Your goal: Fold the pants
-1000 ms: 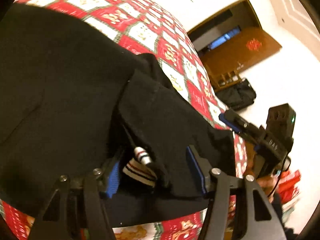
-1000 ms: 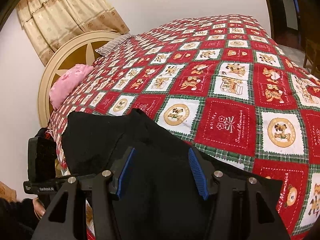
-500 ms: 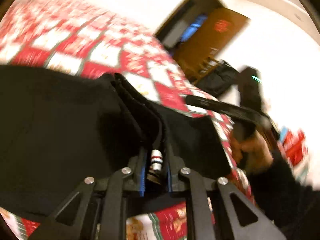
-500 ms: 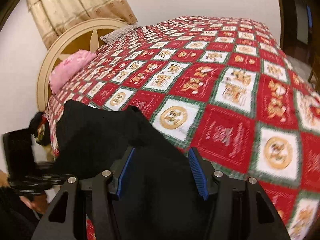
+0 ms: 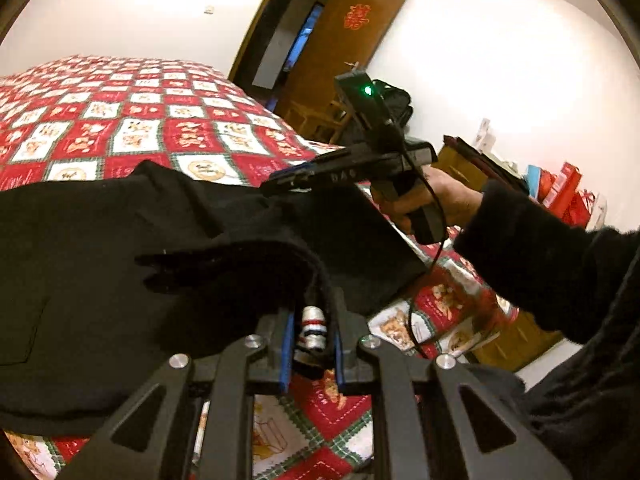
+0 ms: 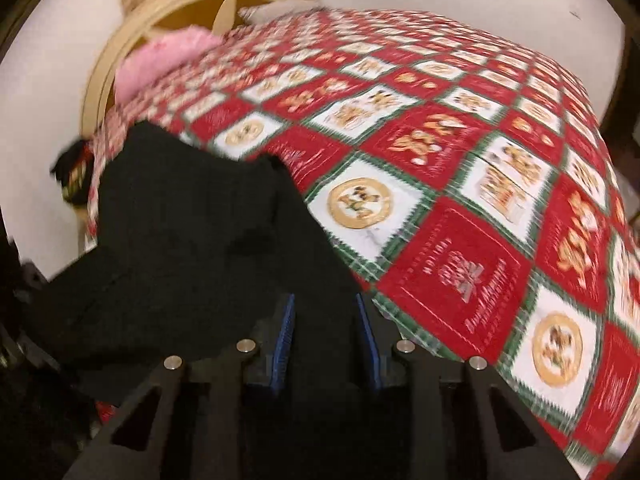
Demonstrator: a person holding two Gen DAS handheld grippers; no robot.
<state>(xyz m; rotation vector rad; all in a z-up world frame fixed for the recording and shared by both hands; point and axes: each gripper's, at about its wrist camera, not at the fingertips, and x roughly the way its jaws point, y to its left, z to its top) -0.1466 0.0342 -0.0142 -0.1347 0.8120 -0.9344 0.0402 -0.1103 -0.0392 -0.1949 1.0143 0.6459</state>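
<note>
Bed [image 6: 460, 216] under a red, white and green checked Christmas quilt [image 5: 132, 136], filling the centre and right of the right wrist view and the left middle of the left wrist view. Round cream headboard [image 6: 120, 64] and pink pillow [image 6: 160, 56] at upper left of the right wrist view, beige curtain above, all blurred. White walls; open brown door [image 5: 352, 40] with a red emblem at top centre of the left wrist view, black bag below it, red boxes [image 5: 560, 192] at far right.

Black pants [image 5: 100, 248] spread across the near edge of the bed, bunched and raised at the waistband. Left gripper [image 5: 311, 340] clamped shut on the waistband, striped drawstring tip [image 5: 314, 326] between the blue pads. Right gripper [image 6: 326, 336] closing, black cloth between its pads; contact not clear. Right hand [image 5: 436, 200] in a black sleeve at centre right of the left wrist view.
</note>
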